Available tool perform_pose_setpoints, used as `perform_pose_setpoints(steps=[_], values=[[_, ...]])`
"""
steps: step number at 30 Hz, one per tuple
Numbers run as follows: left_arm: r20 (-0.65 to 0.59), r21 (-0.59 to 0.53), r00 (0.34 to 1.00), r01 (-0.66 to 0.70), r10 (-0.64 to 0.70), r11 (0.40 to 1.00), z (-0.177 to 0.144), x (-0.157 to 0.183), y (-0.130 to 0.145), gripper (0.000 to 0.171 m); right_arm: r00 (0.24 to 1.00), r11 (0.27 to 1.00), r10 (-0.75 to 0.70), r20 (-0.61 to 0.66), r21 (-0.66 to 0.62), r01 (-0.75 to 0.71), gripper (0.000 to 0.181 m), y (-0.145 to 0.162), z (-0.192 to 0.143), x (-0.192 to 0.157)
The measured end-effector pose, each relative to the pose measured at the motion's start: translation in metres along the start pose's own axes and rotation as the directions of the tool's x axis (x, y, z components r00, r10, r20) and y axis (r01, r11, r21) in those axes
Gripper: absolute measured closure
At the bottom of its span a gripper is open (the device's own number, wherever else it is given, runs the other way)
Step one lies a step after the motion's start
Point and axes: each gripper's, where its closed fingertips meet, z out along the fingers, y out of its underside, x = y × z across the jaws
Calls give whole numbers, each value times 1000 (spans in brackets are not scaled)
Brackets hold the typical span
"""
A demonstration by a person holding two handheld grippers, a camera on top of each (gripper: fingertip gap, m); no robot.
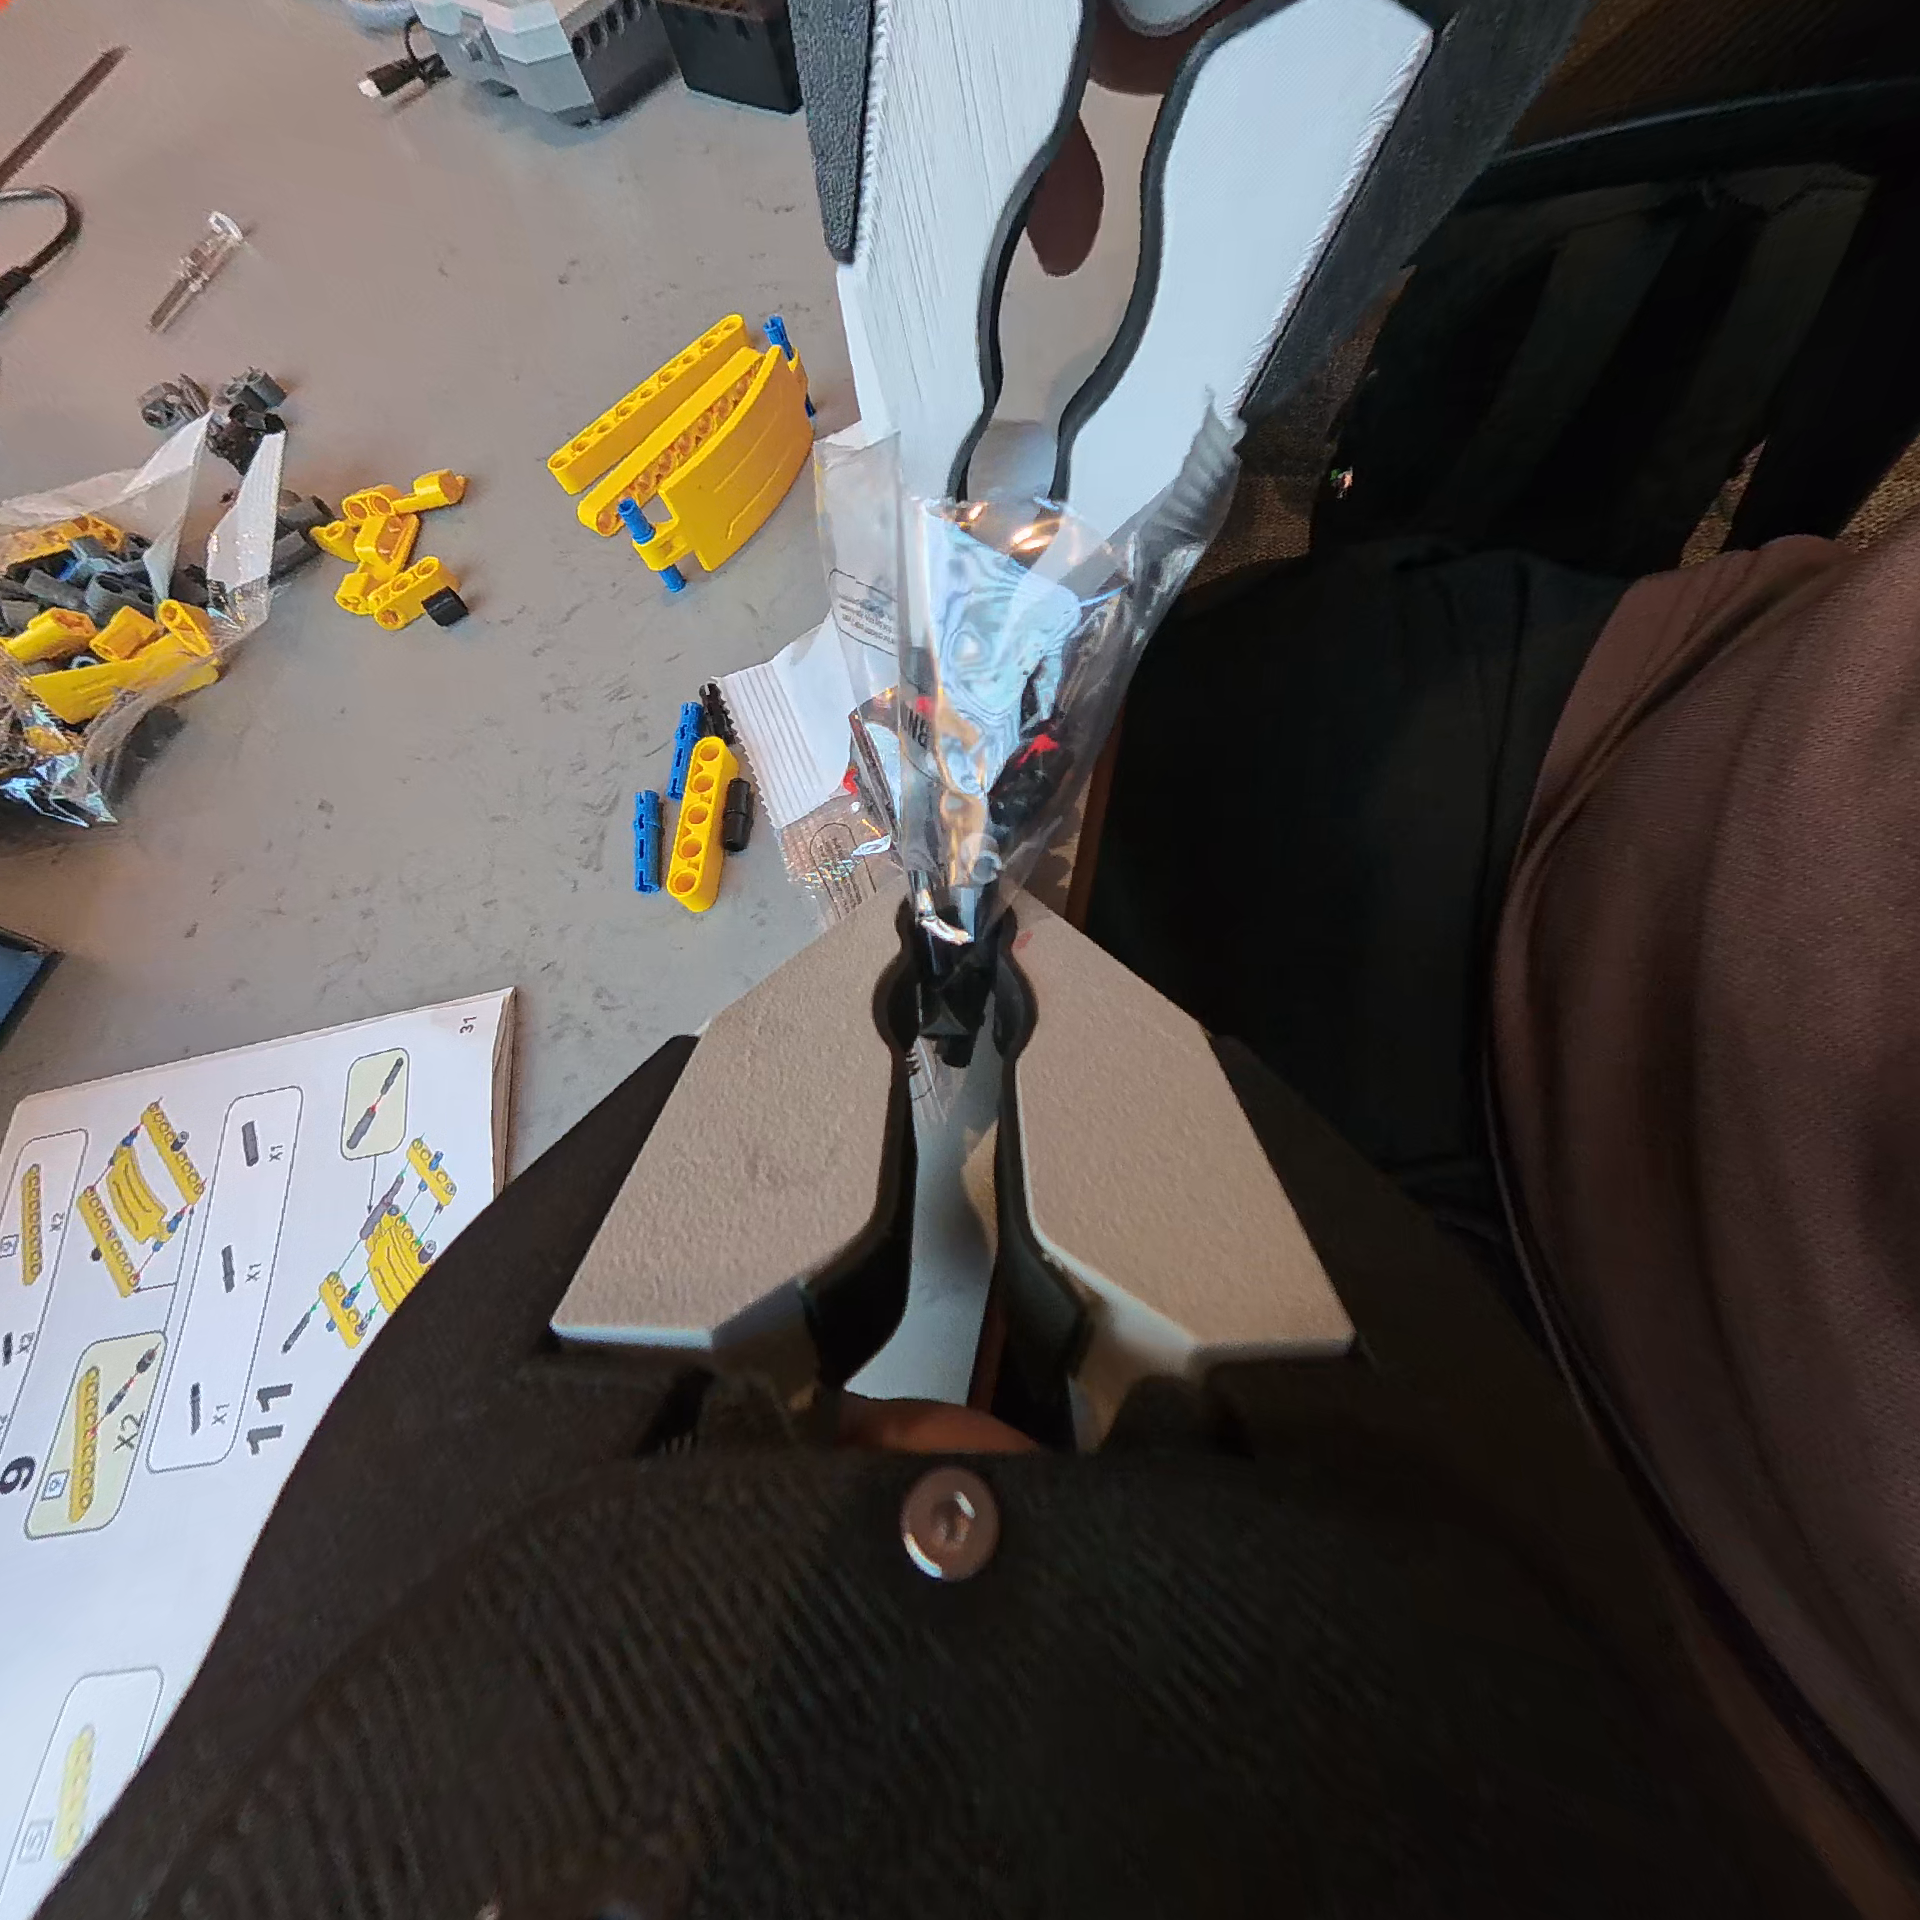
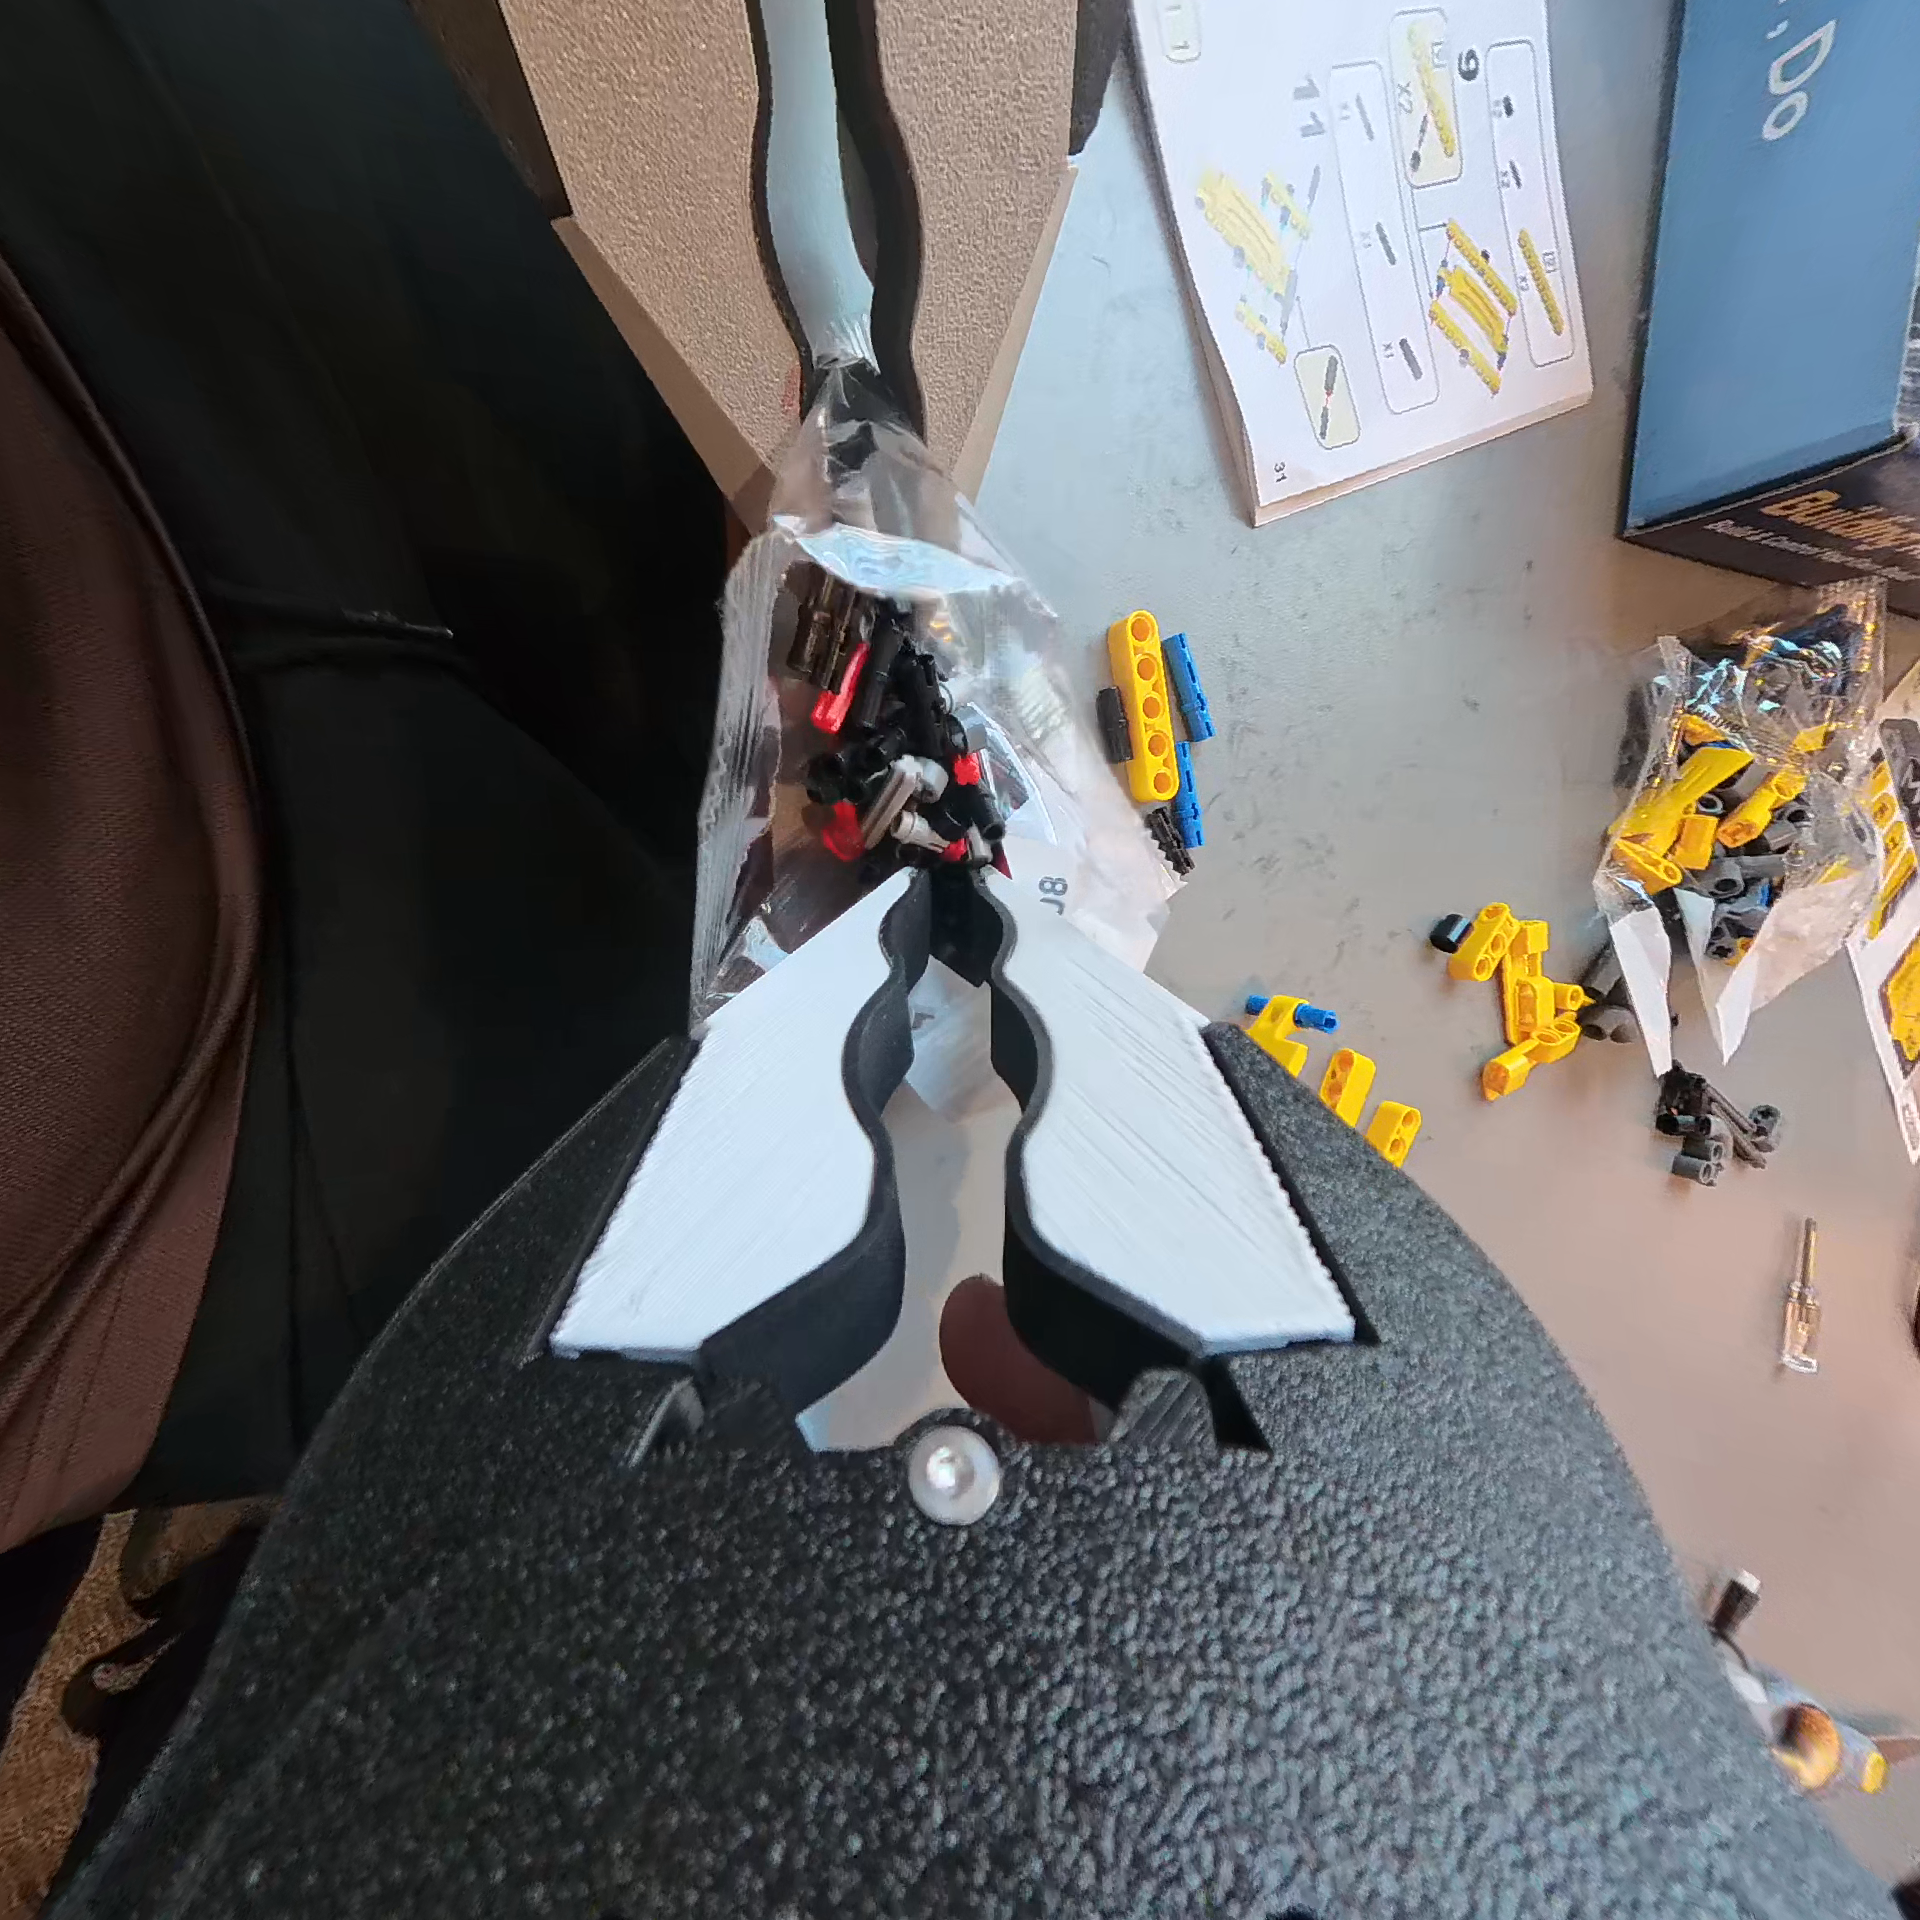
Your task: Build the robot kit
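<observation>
A small clear plastic bag (image 1: 977,675) of black, red and grey pins is stretched between my two grippers, off the table's near edge. My left gripper (image 1: 956,925), with grey fingers, is shut on one end of the bag. My right gripper (image 2: 951,894), with white fingers, is shut on the opposite end. The bag's pins show clearly in the right wrist view (image 2: 883,717). The right gripper (image 1: 1003,499) enters the left wrist view from the top. The left gripper (image 2: 862,358) enters the right wrist view from the top.
On the grey table (image 1: 416,312) lie an open instruction booklet (image 1: 239,1247), a yellow panel assembly (image 1: 696,447), a yellow beam with blue pins (image 1: 701,810), loose yellow connectors (image 1: 390,551) and an opened bag of yellow and grey parts (image 1: 94,644). A blue box (image 2: 1787,281) stands by the booklet. A person's brown sleeve (image 1: 1714,1039) is close by. Spacing between my two grippers at the tips: around 5 cm.
</observation>
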Motion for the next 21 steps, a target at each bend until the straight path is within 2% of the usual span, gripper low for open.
perform_pose_setpoints(steps=[11, 21], values=[[2, 7, 1000, 15, -15, 1000, 0, -2, -1, 166, 999, 994, 53, 3, 98, -53, 175, -15, -22, 4], [6, 13, 999, 46, -46, 999, -1, -5, -1, 167, 993, 965, 114, 24, 236, -116, 175, -35, -49, 8]])
